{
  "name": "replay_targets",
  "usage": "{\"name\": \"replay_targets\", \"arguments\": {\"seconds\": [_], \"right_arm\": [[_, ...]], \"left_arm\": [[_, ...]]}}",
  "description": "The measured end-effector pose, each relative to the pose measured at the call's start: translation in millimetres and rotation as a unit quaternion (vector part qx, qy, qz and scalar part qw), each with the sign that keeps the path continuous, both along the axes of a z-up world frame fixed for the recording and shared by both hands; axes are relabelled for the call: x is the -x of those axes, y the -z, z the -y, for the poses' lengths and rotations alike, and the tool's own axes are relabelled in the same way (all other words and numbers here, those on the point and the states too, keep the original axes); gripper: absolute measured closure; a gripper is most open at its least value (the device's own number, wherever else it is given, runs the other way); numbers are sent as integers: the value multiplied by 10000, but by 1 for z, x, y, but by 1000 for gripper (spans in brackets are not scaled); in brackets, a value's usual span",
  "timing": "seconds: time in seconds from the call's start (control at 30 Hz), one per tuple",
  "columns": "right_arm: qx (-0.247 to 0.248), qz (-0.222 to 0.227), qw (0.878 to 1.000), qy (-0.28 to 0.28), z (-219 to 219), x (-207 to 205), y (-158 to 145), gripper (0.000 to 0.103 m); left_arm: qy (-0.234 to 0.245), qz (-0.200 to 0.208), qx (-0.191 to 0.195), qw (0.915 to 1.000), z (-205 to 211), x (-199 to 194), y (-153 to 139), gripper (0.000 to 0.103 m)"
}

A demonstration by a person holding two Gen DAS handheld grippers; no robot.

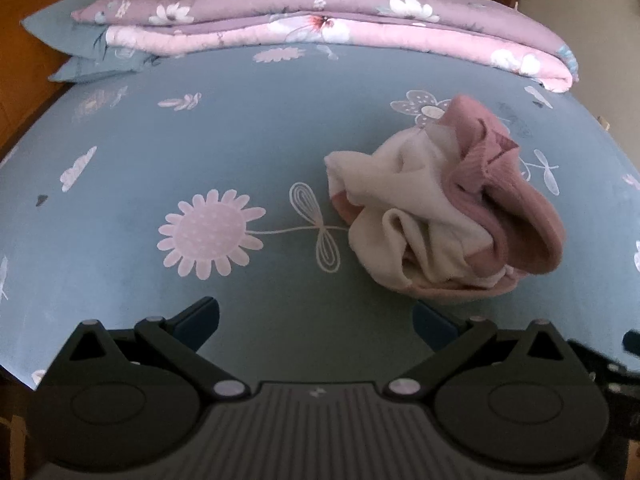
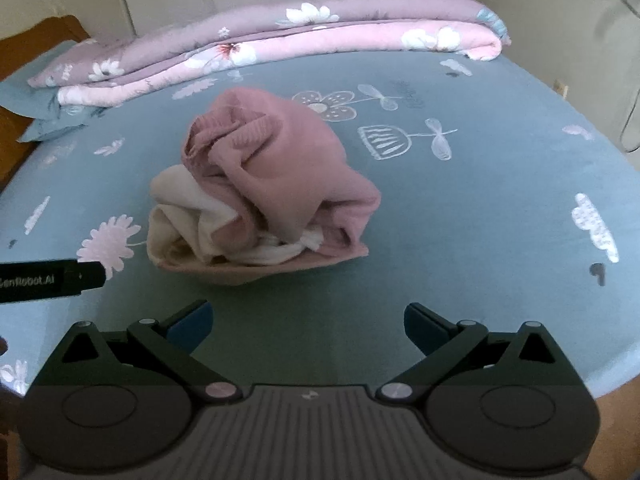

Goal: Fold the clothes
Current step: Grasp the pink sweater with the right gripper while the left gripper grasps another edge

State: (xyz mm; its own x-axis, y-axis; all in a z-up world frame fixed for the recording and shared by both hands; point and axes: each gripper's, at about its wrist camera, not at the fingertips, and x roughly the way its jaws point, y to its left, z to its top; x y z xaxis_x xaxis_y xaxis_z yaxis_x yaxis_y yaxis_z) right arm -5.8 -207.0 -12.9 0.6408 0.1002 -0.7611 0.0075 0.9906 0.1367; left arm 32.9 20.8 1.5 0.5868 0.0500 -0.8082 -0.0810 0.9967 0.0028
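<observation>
A crumpled pink-and-white garment [image 1: 444,208] [image 2: 264,196] lay in a heap on the blue flowered bed sheet [image 1: 200,128] [image 2: 500,200], sitting at about two o'clock from the left gripper [image 1: 316,320] and near twelve o'clock from the right gripper [image 2: 306,322]. Both grippers hovered over the near part of the sheet with jaws spread wide, holding nothing and apart from the cloth. A folded pink floral quilt [image 1: 320,28] [image 2: 280,40] stretched across the far side of the bed, beyond the garment
</observation>
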Motion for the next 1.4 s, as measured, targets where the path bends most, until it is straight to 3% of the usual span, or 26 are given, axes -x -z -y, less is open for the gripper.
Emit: {"name": "replay_targets", "arguments": {"seconds": [0.4, 0.57, 0.67, 0.8, 0.9, 1.0, 1.2, 1.37, 1.4], "right_arm": [[-271, 199, 9994, -17, -1, 0, -3, 0], [-553, 814, 9951, -84, 2, 12, -10, 0], [-493, 788, 9956, -108, 2, 13, -10, 0], [-235, 860, 9957, -246, 1, 8, -15, 15], [164, 1125, 9923, -497, -6, 2, -20, 22], [658, 1384, 9839, -923, -18, -12, -22, 45], [1460, 1460, 9664, -1531, -45, -48, -15, 48], [1660, 1170, 9624, -1806, -61, -78, 1, 49], [1745, 1110, 9623, -1767, -63, -80, 4, 59]], "left_arm": [[-174, 59, 486, 9986, -20, 4, 2, 1], [-278, 170, 584, 9978, -29, 10, 4, 1], [-313, 263, 473, 9980, -33, 13, 8, 1], [-368, 215, 327, 9986, -37, 12, 17, 1], [-339, 98, 563, 9978, -43, 11, 22, 1], [-328, 2, 673, 9972, -47, 9, 26, 1], [-329, -137, 585, 9977, -52, 5, 37, 1], [-290, -200, 487, 9982, -53, 2, 45, 1], [-269, -231, 474, 9982, -53, 1, 46, 1]]}}
